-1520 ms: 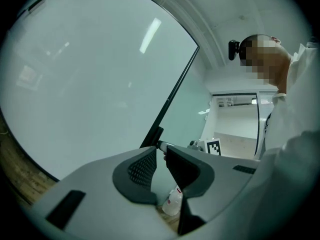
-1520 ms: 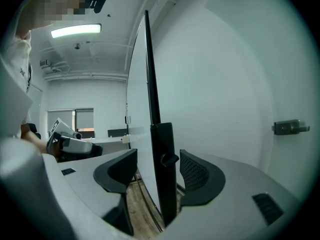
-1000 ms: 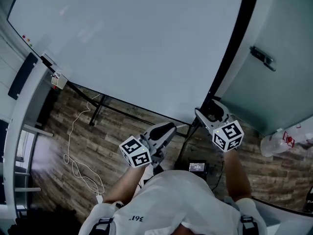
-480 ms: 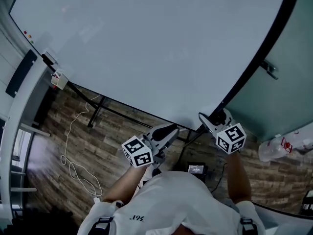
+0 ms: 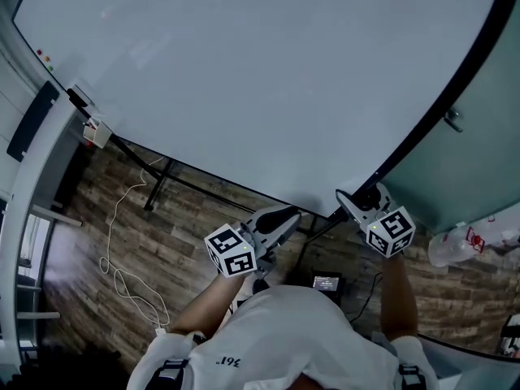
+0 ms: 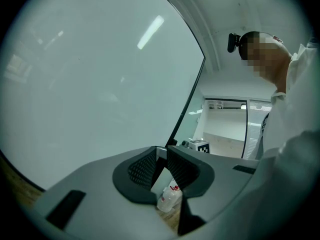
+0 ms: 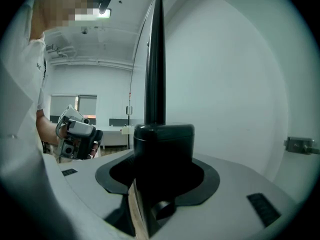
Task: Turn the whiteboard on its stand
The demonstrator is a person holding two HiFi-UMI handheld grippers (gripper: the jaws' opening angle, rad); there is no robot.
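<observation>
The big whiteboard point(image 5: 244, 80) fills the top of the head view; its black frame point(image 5: 455, 96) runs down the right side to a low corner. My right gripper point(image 5: 363, 204) is at that corner. In the right gripper view the frame edge point(image 7: 155, 59) rises straight ahead, and its black corner cap point(image 7: 164, 144) sits between my right gripper's point(image 7: 162, 159) closing jaws; I see no pad pressing on it. My left gripper point(image 5: 280, 218) hangs just under the board's bottom edge. Its jaws point(image 6: 161, 156) are nearly together with nothing between them.
The stand's black legs point(image 5: 158, 181) rest on wood flooring. A white cable point(image 5: 118, 242) loops over the floor at the left. A small device with a screen point(image 5: 327, 281) lies near my feet. A plastic bottle point(image 5: 455, 246) and a pale door with a handle point(image 5: 452, 120) are at the right.
The board's right edge has swung to the right and its low corner has moved right and down. My right gripper followed that corner; the left gripper shifted slightly right.
</observation>
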